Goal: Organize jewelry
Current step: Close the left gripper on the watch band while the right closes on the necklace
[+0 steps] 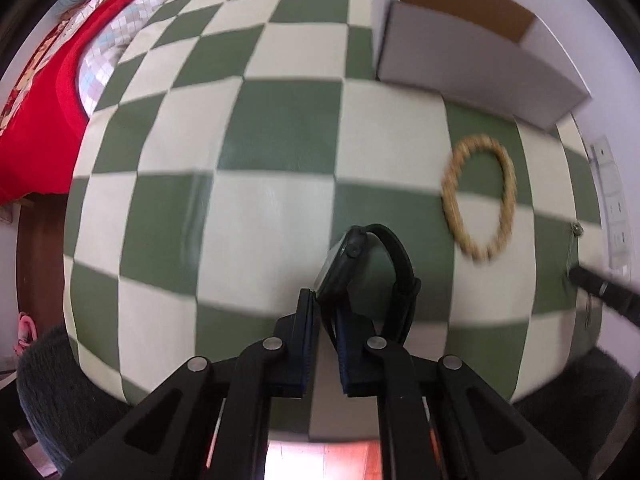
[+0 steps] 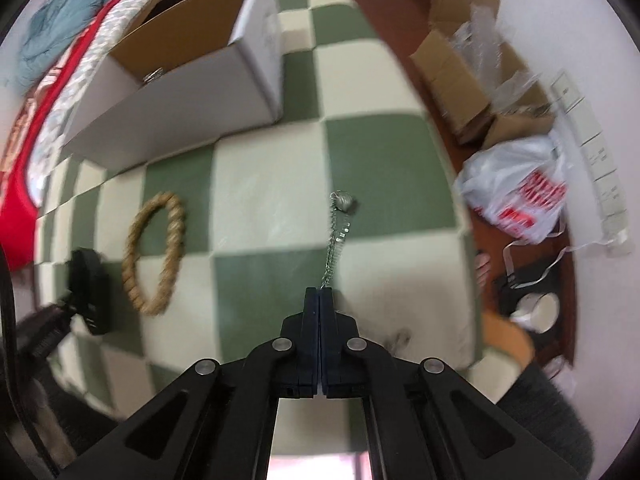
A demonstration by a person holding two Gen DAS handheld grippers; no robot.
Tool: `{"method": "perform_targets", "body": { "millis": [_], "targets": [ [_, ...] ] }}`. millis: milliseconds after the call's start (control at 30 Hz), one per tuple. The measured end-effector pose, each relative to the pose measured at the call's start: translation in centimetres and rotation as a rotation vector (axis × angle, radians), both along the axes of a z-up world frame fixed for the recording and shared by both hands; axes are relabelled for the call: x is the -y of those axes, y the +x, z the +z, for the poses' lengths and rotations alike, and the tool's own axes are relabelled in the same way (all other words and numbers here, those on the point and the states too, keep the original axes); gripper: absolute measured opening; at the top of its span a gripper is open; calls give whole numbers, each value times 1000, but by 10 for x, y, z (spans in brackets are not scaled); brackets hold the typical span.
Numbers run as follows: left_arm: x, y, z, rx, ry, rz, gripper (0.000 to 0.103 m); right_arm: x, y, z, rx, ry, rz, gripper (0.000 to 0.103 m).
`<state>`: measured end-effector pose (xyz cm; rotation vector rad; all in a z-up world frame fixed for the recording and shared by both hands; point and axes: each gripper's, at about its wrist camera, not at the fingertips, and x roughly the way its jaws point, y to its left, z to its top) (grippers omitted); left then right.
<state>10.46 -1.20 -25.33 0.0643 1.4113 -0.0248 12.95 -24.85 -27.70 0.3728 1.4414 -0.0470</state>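
- Left wrist view: a black smartwatch with a dark looped strap (image 1: 362, 268) is pinched at its case between the two fingers of the left gripper (image 1: 325, 308), lifted just above the table.
- A ring-shaped bracelet of tan wooden beads (image 1: 478, 196) is seen lying flat on the cloth, to the right of the watch and apart from it.
- Right wrist view: a thin silver chain with a small round metal pendant (image 2: 340, 224) is clamped at one end by the right gripper (image 2: 320, 294), whose fingers are pressed together on it; the pendant end lies on the cloth ahead.
- An open white cardboard box with a brown inside (image 2: 192, 80) is set at the far side of the table; a small metallic item is glimpsed inside, too blurred to name.
- The table is covered by a green and cream chequered cloth (image 1: 280, 128).
- Beyond the table's left edge, red fabric (image 1: 44, 112) is visible.
- On the brown floor to the right, brown cardboard boxes (image 2: 460, 64) and a white plastic bag with red print (image 2: 520, 196) are seen.
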Motion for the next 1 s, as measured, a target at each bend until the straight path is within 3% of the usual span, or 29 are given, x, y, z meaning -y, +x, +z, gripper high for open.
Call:
{"method": "perform_targets", "body": {
  "millis": [100, 200, 233, 333, 367, 500, 800, 867, 933, 1000],
  "targets": [
    [7, -5, 0, 5, 2, -18, 8, 14, -11, 3, 8, 153, -80, 0],
    [14, -6, 1, 9, -5, -24, 8, 35, -18, 10, 21, 202, -149, 1],
    [17, -7, 1, 11, -3, -27, 8, 38, -20, 12, 11, 191, -151, 6],
    [20, -8, 0, 11, -4, -38, 8, 44, -26, 14, -1, 148, -136, 46],
    [22, -10, 1, 12, -2, -41, 8, 44, -27, 13, -7, 131, -129, 50],
    [26, -8, 0, 12, 1, -40, 8, 46, -27, 9, -11, 31, -48, 50],
    [12, 21, -3, -8, 3, -24, 8, -1, 8, 7, 28, -59, 86, 50],
    [11, 24, -2, -8, 6, -21, 8, -10, 13, 3, 30, -102, 101, 37],
    [16, 18, 2, -5, 7, -22, 8, -17, 14, 2, 19, -169, 106, 16],
    [18, 18, 4, -4, 7, -23, 8, -18, 14, 2, 25, -165, 100, 13]
  ]
}}
